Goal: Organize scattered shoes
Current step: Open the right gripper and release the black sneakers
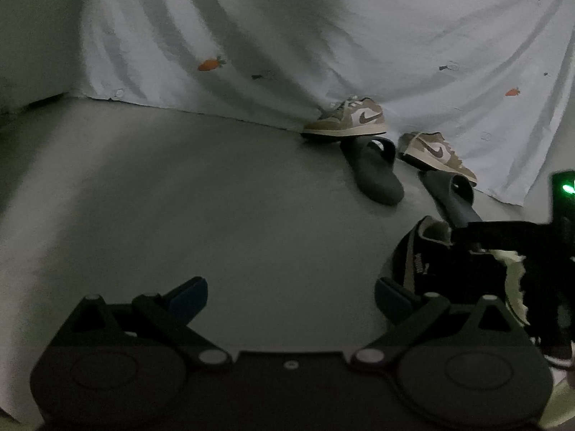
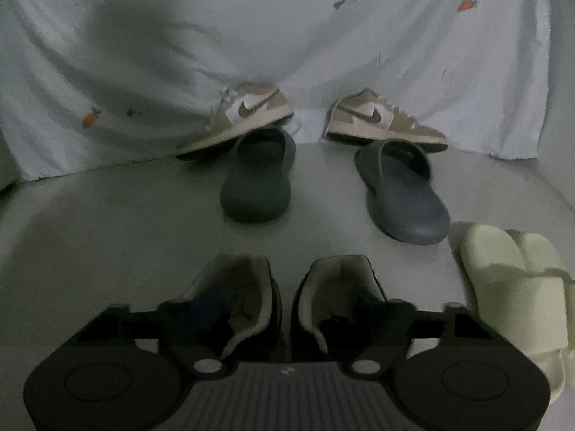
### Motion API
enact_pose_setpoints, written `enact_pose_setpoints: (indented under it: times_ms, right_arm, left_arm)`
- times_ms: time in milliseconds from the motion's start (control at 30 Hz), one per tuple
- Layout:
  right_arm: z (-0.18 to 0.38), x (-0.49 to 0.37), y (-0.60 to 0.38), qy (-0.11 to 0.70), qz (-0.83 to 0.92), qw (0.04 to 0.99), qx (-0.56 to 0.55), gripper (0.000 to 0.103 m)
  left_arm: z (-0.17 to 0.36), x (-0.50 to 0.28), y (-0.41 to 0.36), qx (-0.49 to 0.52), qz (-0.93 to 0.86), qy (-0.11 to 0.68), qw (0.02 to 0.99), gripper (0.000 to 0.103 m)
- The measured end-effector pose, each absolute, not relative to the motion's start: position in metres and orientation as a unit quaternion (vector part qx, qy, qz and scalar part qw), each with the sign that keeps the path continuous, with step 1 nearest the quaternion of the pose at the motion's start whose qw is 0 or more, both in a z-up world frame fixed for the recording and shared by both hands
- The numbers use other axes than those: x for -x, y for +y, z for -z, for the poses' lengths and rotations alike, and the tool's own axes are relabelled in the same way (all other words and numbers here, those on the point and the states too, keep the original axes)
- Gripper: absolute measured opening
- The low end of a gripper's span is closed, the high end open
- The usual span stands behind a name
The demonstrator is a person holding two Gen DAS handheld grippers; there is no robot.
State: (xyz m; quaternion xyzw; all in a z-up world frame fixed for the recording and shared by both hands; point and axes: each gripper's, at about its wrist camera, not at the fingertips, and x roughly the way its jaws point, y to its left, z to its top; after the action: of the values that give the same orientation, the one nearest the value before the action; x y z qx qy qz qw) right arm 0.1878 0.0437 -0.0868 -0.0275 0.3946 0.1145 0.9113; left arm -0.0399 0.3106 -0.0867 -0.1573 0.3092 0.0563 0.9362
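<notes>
Two tan sneakers (image 2: 237, 118) (image 2: 384, 120) stand by the sheet at the back; the left one rests partly on a dark slide. Two dark slides (image 2: 257, 179) (image 2: 406, 194) lie in front of them. Two black fleece-lined shoes (image 2: 248, 298) (image 2: 334, 298) stand side by side just before my right gripper (image 2: 287, 319), whose fingers are spread wide, one over each shoe; whether it grips them I cannot tell. My left gripper (image 1: 291, 298) is open and empty above bare floor, left of a black shoe (image 1: 424, 255).
A pale cream slide (image 2: 517, 287) lies at the right of the black pair. A white sheet with carrot prints (image 1: 323, 36) hangs behind all the shoes. The grey floor (image 1: 179, 197) stretches to the left.
</notes>
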Motion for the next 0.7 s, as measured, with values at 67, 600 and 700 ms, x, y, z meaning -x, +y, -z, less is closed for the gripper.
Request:
enact_pose_setpoints:
  times_ms: [67, 600, 700]
  right_arm:
    - [0.095, -0.205, 0.048, 0.43, -0.126, 0.894, 0.029, 0.061]
    - [0.117, -0.256, 0.005, 0.489, -0.039, 0.87, 0.045, 0.042]
    - [0.119, -0.276, -0.024, 0.496, -0.028, 0.867, 0.033, 0.042]
  left_arm:
    - [0.086, 0.032, 0.307, 0.158, -0.05, 0.307, 0.937, 0.101]
    - [0.08, -0.033, 0.28, 0.16, -0.06, 0.289, 0.942, 0.101]
    - [0.08, -0.048, 0.271, 0.161, -0.053, 0.298, 0.939, 0.101]
